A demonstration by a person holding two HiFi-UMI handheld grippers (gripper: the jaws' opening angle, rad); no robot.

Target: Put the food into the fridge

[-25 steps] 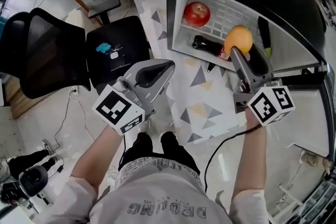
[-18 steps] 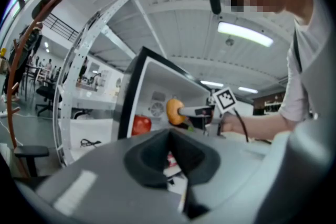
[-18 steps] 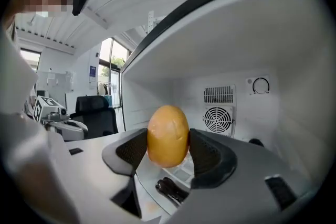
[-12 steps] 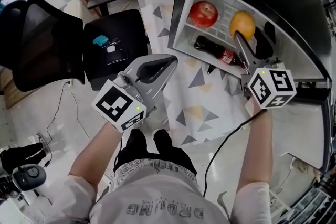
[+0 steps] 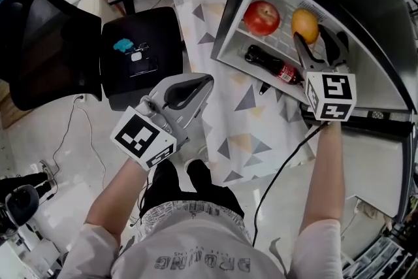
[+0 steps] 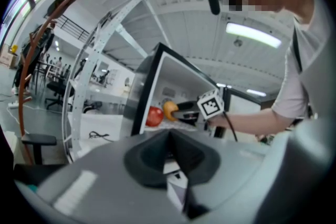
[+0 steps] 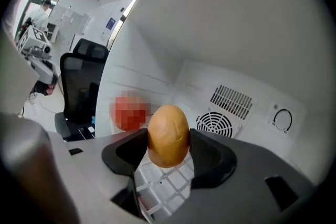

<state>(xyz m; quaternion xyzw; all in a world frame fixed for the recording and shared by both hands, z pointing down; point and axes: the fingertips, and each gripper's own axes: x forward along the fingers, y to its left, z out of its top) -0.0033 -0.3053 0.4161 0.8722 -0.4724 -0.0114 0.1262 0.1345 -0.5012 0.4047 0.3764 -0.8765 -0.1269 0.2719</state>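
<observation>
While the right tool (image 5: 317,42) clamps the round orange fruit (image 7: 168,136) over the black fridge's (image 5: 366,3) white wire shelf (image 5: 281,36), a mosaic patch blurs the red apple (image 5: 261,16) alongside. The left tool (image 5: 206,80) has its jaws together, empty, outside.

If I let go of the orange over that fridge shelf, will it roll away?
Probably a little: the orange is rounded, and the right tongs pinch it only at its sides. The wire shelf has a grid that may well catch it. Its skin looks firm, so it likely tolerates the squeeze.
</observation>
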